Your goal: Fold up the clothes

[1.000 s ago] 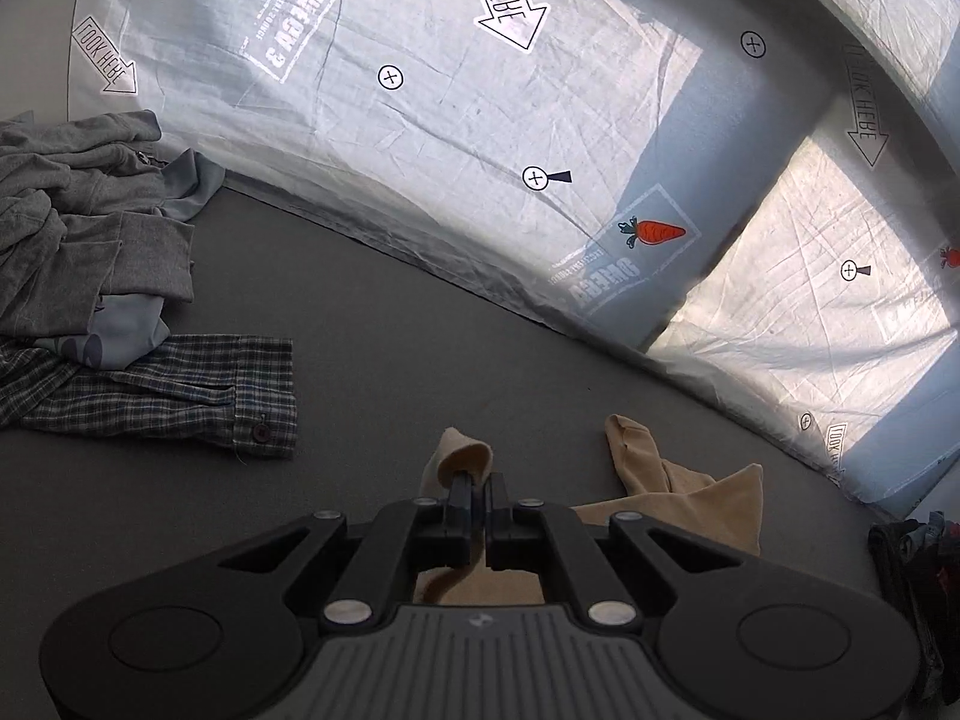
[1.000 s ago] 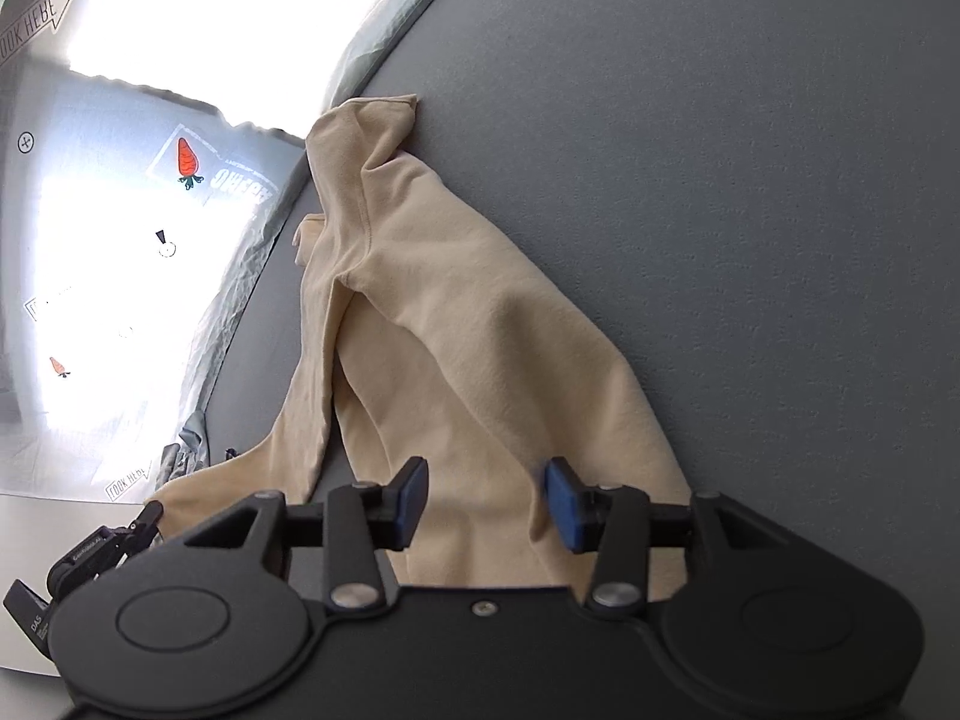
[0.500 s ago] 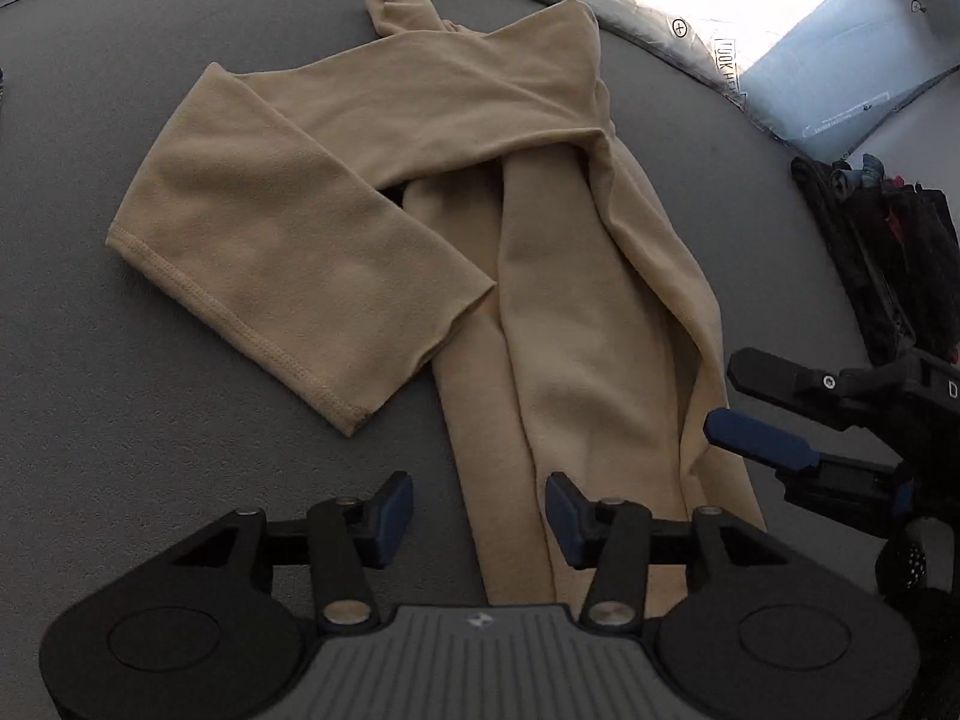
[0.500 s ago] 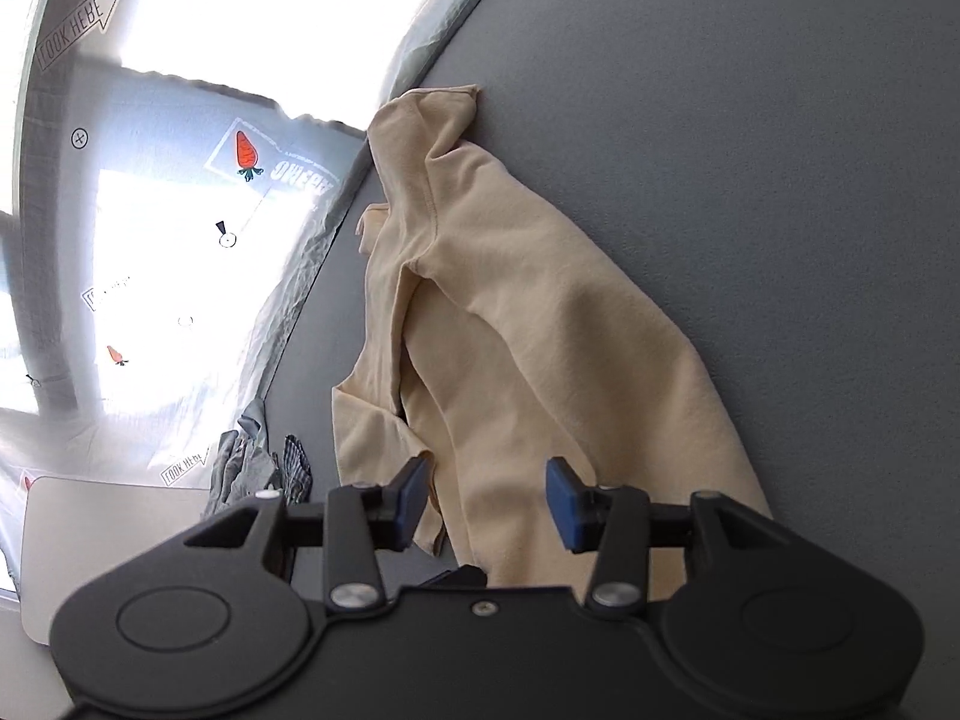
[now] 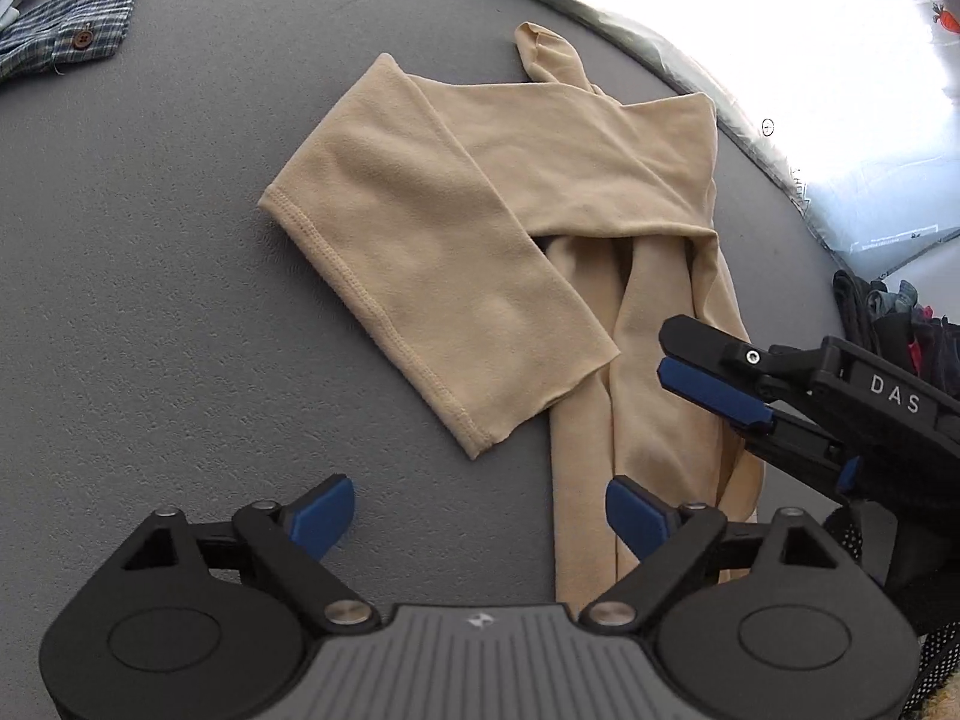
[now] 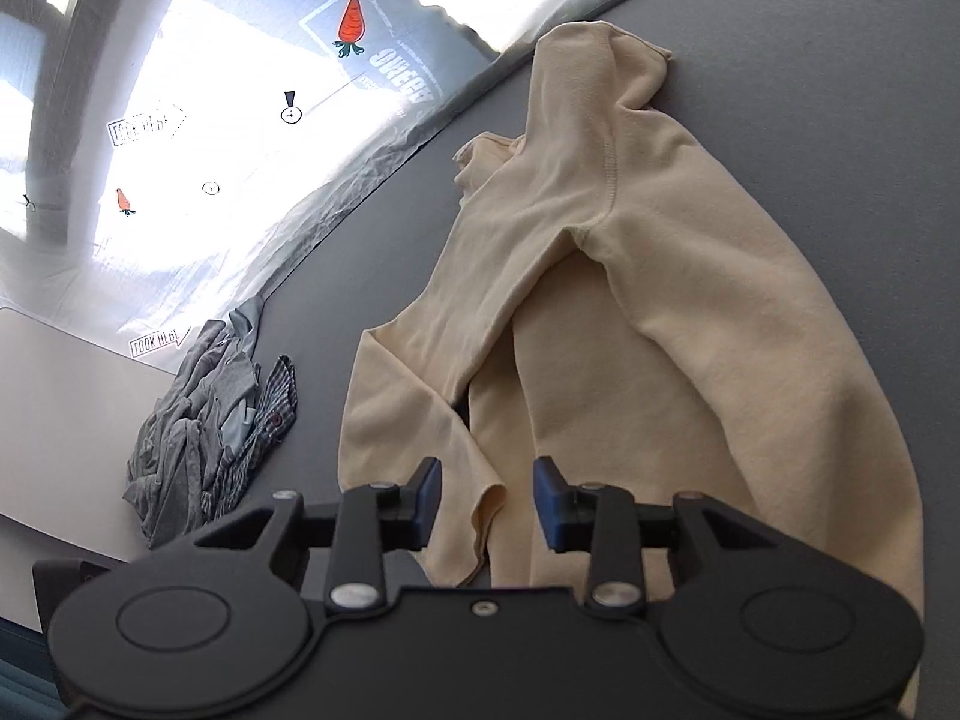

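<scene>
A beige long-sleeved top (image 5: pixel 588 192) lies on the grey table (image 5: pixel 150 276), one sleeve (image 5: pixel 432 276) folded across its body. My left gripper (image 5: pixel 480 516) hovers over the near end of the top, its jaws opening wide with only table and the garment's edge between them. My right gripper (image 5: pixel 711 411) reaches in from the right above the body of the top. In the right wrist view the right gripper (image 6: pixel 489 498) has its jaws closing. The sleeve's cuff corner (image 6: pixel 486 510) lies between the blue pads (image 6: pixel 549 498), which do not press it.
A heap of grey clothes and a plaid shirt (image 6: pixel 198 420) lies at the table's left; the plaid cuff (image 5: pixel 66 42) shows far left. Dark clothes (image 5: pixel 888 324) sit at the right edge. A printed sheet with carrots (image 6: pixel 348 24) covers the floor beyond.
The left gripper let go of the beige sleeve, opened wide and tipped down over the top. The right gripper swung left along the garment and its jaws narrowed.
</scene>
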{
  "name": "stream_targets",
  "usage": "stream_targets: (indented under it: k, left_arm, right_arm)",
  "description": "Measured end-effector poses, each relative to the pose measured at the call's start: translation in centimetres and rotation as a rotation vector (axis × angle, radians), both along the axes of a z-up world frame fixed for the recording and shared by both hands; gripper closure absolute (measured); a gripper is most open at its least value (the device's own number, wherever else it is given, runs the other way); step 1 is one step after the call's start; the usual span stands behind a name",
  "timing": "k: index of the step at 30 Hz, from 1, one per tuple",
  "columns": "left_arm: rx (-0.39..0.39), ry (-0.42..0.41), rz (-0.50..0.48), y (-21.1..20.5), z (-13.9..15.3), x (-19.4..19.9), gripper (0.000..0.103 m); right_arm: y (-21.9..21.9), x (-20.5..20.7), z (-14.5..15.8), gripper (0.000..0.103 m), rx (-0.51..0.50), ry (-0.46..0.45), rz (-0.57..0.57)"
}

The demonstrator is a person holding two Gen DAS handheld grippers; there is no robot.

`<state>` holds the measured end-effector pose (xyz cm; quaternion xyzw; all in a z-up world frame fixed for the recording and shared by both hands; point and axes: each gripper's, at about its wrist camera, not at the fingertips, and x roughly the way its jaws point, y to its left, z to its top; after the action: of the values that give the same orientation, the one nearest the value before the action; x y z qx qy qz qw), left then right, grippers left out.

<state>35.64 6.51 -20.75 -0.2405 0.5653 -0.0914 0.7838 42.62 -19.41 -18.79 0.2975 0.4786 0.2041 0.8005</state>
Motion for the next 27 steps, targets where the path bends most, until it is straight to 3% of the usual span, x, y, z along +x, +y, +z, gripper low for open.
stream_targets:
  k: [5, 7, 10, 15, 20, 24, 27]
  left_arm:
    - [-0.032, 0.02, 0.032, -0.1, -0.1, 0.4, 0.0]
    - [-0.038, 0.016, 0.037, 0.0, -0.1, 0.3, 0.0]
    - [-0.052, 0.009, 0.049, 0.2, -0.2, 0.2, 0.0]
    - [-0.075, -0.001, 0.087, 0.7, -0.3, -0.2, 0.0]
    - [-0.06, -0.042, 0.093, 0.3, -0.3, -0.8, 0.0]
    - [0.003, -0.085, 0.073, -0.8, -0.1, -1.5, 0.0]
    - [0.115, -0.115, 0.023, -2.6, 0.1, -1.9, 0.0]
  right_arm:
    - [2.9, 1.5, -0.7, 0.069, -0.091, -0.024, 0.118]
    - [3.6, 1.6, -1.0, 0.087, -0.118, -0.027, 0.169]
    - [3.6, 1.5, -1.3, 0.1, -0.101, -0.016, 0.165]
    - [1.8, 0.9, -0.5, 0.101, -0.022, -0.006, 0.114]
    - [-1.3, -0.8, 1.9, 0.101, 0.023, -0.068, 0.038]
    - [-4.2, -2.8, 3.4, 0.101, 0.061, -0.094, -0.033]
    - [-6.4, -5.0, 3.7, 0.101, 0.077, -0.089, -0.083]
